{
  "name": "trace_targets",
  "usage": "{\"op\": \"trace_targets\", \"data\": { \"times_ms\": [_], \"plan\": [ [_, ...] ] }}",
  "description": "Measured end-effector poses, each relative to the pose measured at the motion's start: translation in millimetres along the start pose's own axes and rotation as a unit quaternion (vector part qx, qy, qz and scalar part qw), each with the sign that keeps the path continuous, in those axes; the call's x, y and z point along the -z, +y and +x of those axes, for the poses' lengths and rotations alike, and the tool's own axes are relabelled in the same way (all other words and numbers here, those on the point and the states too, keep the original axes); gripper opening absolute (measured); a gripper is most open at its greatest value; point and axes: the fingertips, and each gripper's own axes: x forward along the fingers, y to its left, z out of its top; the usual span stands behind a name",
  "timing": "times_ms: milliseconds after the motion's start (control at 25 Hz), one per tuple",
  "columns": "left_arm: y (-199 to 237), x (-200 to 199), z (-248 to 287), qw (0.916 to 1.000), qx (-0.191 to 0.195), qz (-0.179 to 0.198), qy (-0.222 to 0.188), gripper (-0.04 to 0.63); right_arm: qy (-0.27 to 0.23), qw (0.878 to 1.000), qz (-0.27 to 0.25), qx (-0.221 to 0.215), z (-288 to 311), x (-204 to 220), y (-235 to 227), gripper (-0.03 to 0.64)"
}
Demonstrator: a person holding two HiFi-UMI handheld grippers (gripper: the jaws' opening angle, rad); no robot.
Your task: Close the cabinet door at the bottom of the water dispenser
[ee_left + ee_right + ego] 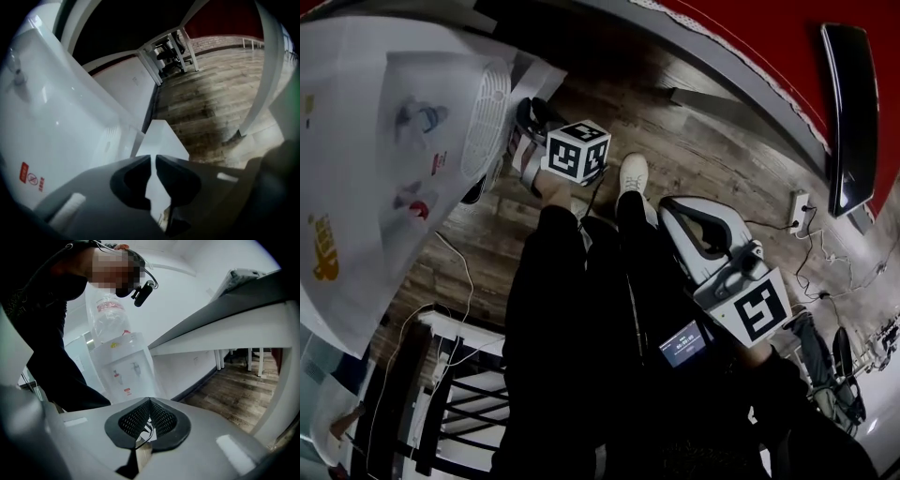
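The person's black-clad legs [572, 328] fill the foreground of the head view, with one white shoe [633, 173] set on the wood floor [722, 159]. The right tongs [150, 401] hang beside the right leg, well apart from the dispenser [61, 126]. Their mesh pads meet at the tips and hold nothing. A small lit screen [682, 344] glows on their body, next to the marker cube [759, 314].

The left tongs [153, 159] point down past the left knee toward the foot of the dispenser. Their jaws stand narrow, with only a thin slit between the tips and nothing pinched there.

Just ahead of those tips is the white door [161, 138], at the dispenser's base. It juts out from the body toward the floor, and part of it shows through the slit. Whether the tongs touch it cannot be told, nor how far it stands open.

Above the door, the dispenser's white front rises to the left. It carries a red label [24, 172], and in the head view a slotted grille [490, 117] and taps [422, 117]. The right gripper view shows a clear bottle [108, 317] on top.

Beyond the dispenser, a long white counter [225, 329] runs along the wall over the floorboards. Farther off in the head view, a power strip [800, 208] with trailing cables lies on the floor, and a black screen [848, 112] stands against the red wall.
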Motion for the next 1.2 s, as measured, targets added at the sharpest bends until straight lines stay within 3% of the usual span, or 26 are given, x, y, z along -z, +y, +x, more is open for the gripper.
{"op": "trace_targets", "data": {
  "times_ms": [80,280,560,920,1040,1200],
  "plan": [
    [-6.9,4.7,-9.8,0.9999,-0.003,-0.001,-0.013,0.011,0.000,1.000,-0.001,0.000,2.4,1.5,-3.1,0.002],
    [-34.3,23.1,-5.4,0.9993,0.037,0.007,0.004,0.029,0.004,1.000,0.003,-0.014,9.5,2.8,2.0,0.002],
    [-15.6,5.8,18.8,0.9992,0.038,-0.011,0.005,0.021,0.021,0.999,0.001,-0.025,12.9,12.4,4.9,0.001],
    [-1.7,18.0,33.2,0.9946,0.036,-0.089,0.041,0.023,0.021,1.000,-0.015,-0.012,10.9,10.9,1.9,0.000],
    [-0.9,14.5,22.0,0.9930,0.050,-0.105,0.021,0.023,0.017,1.000,-0.016,-0.003,11.1,7.4,0.9,0.002],
    [3.8,0.8,-19.1,0.9878,0.077,-0.126,-0.050,0.035,0.016,0.999,-0.043,-0.007,13.7,-10.1,11.4,0.002]
  ]
}}
